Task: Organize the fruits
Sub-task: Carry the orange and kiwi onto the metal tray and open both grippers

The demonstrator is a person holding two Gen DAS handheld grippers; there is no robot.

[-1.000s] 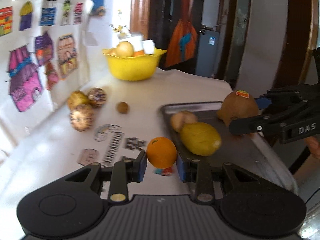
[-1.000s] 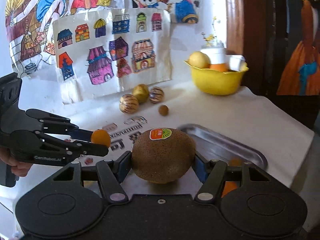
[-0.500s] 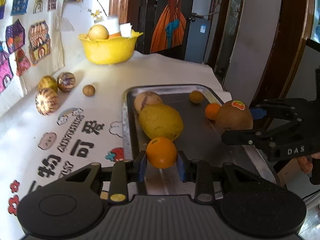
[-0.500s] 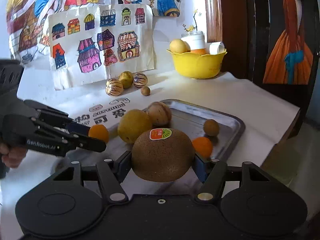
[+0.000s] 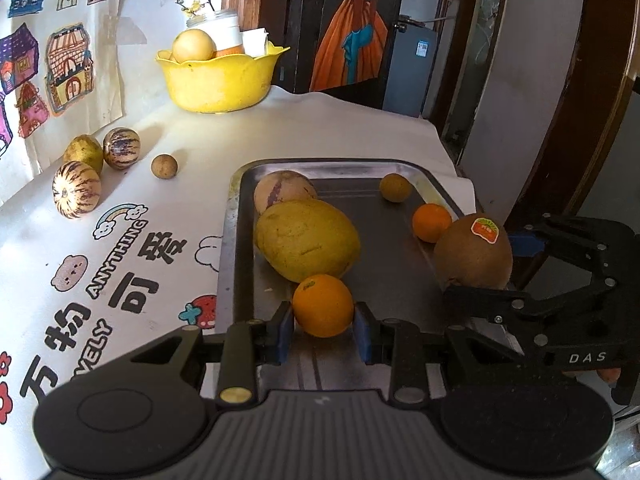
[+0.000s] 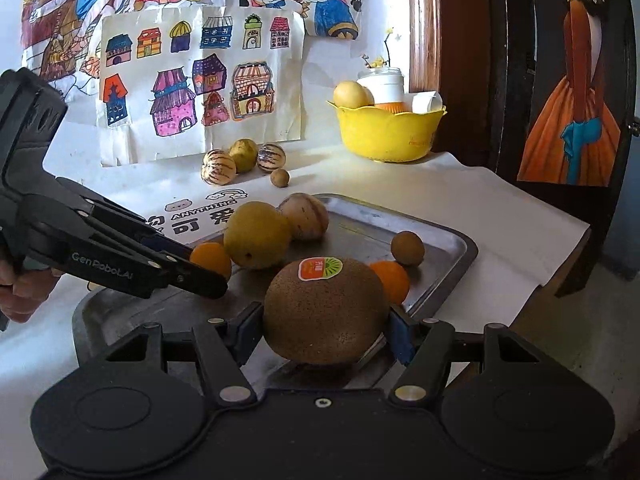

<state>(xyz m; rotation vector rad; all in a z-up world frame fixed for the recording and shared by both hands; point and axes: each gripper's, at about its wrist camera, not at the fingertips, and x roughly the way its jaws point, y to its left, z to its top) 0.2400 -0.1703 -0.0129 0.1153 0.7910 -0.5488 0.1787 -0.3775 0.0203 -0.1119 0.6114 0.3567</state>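
Hovering over the near end of the metal tray (image 5: 234,240), the left gripper (image 5: 323,326) has its blue pads closed on a small orange (image 5: 322,305), which a second ago hung over the printed tablecloth (image 5: 120,280) to the tray's left. The right gripper (image 6: 325,338) has likewise come in over the tray's right-hand edge, its jaws spread wide around a large brown kiwi (image 6: 325,314) with a red-and-green sticker; a second ago only the tray's far end showed beyond that fruit.

Already lying in the tray are a big yellow fruit (image 5: 306,240), a pale striped melon (image 5: 282,194) touching it at the far left corner, a small brown round fruit (image 5: 395,187) at the far right, and a second small orange (image 5: 431,222) just beside the held kiwi. The yellow fruit sits directly beyond the left gripper's orange, nearly touching it.

On the cloth by the wall, well apart from the tray, are two striped melons (image 5: 76,194) (image 5: 121,148), a yellow-green fruit (image 5: 82,153) and another small brown fruit (image 5: 164,166). A yellow bowl (image 5: 220,80) at the far end holds a pale round fruit (image 5: 193,45), a white jar and some paper.

Whether either held fruit touches the tray floor cannot be told. The person's right hand (image 5: 608,374) shows only as fingertips behind the gripper body, and the left hand (image 6: 20,292) is cut off at the frame edge.
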